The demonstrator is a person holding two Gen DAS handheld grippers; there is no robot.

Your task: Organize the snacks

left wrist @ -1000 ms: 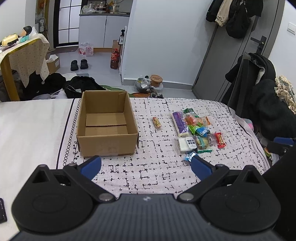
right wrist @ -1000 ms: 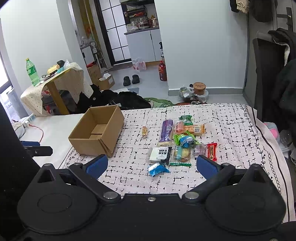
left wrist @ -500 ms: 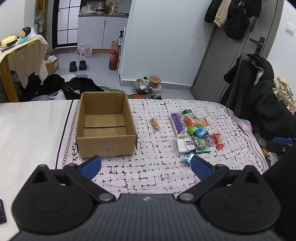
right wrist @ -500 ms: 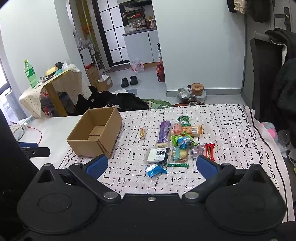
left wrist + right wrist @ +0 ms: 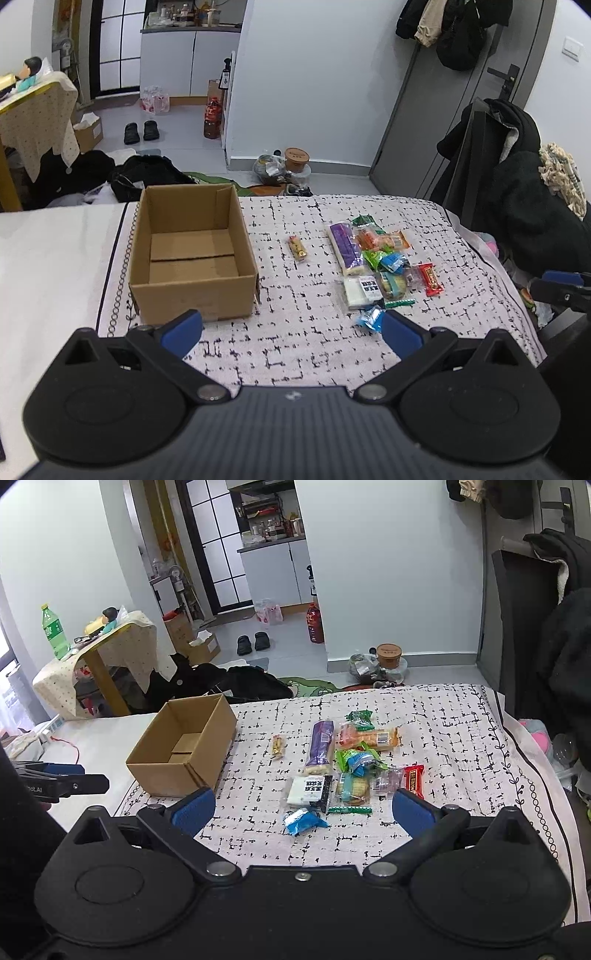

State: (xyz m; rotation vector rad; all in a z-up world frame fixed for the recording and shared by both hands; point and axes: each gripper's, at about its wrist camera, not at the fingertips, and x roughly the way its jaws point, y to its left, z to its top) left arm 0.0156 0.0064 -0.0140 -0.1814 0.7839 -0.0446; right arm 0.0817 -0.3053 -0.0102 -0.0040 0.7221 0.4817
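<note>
We hold the left gripper (image 5: 291,329) and right gripper (image 5: 302,810) above the near edge of the bed (image 5: 303,343), both with fingers spread wide and gripping nothing. The box (image 5: 192,254) sits open on the left of the blanket with nothing visible inside. The snacks (image 5: 351,764) lie clustered to its right, a small bar (image 5: 277,746) lying alone between them, a blue packet (image 5: 301,821) nearest us.

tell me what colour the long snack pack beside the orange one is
Purple long snack pack, clearest in the right wrist view.
</note>
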